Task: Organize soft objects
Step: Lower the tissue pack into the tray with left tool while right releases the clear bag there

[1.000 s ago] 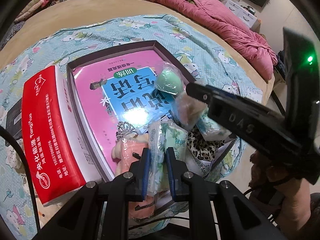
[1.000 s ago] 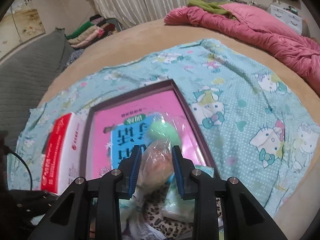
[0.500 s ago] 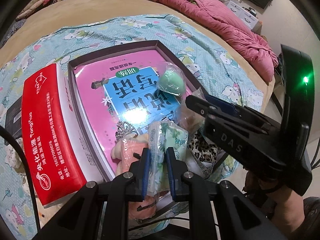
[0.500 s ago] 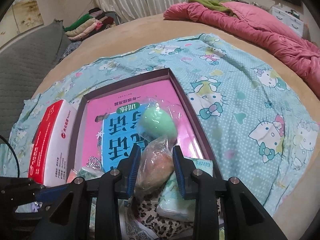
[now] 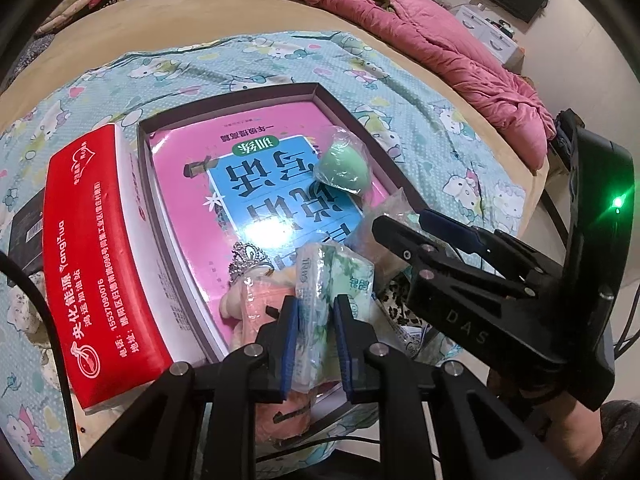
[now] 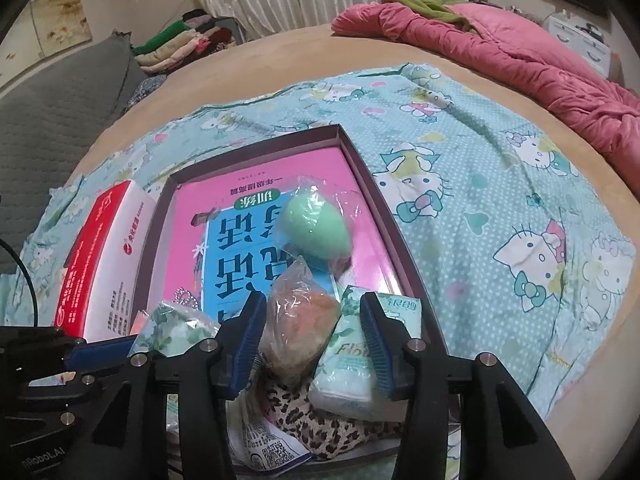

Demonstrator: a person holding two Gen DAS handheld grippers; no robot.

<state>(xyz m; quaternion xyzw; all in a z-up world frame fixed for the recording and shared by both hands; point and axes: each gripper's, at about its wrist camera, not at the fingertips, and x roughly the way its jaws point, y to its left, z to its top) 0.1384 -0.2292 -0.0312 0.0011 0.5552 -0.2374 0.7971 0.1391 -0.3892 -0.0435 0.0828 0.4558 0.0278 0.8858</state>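
On the bed, a shallow box (image 6: 404, 248) holds a green sponge (image 6: 316, 226). The right gripper (image 6: 312, 332) has just been opening its jaws around a bagged orange sponge (image 6: 300, 328) at the box's near edge, seemingly released. The left gripper (image 5: 314, 344) pinches a tissue pack (image 5: 316, 280), not yet placed.

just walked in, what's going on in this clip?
A person is sorting soft items in a shallow box on a bed, a gripper in each hand. The left gripper is clamped on a pack of tissues. The right gripper has just been opening around a bagged orange sponge, which sits between its pads, apparently released. A bagged green sponge lies just beyond.
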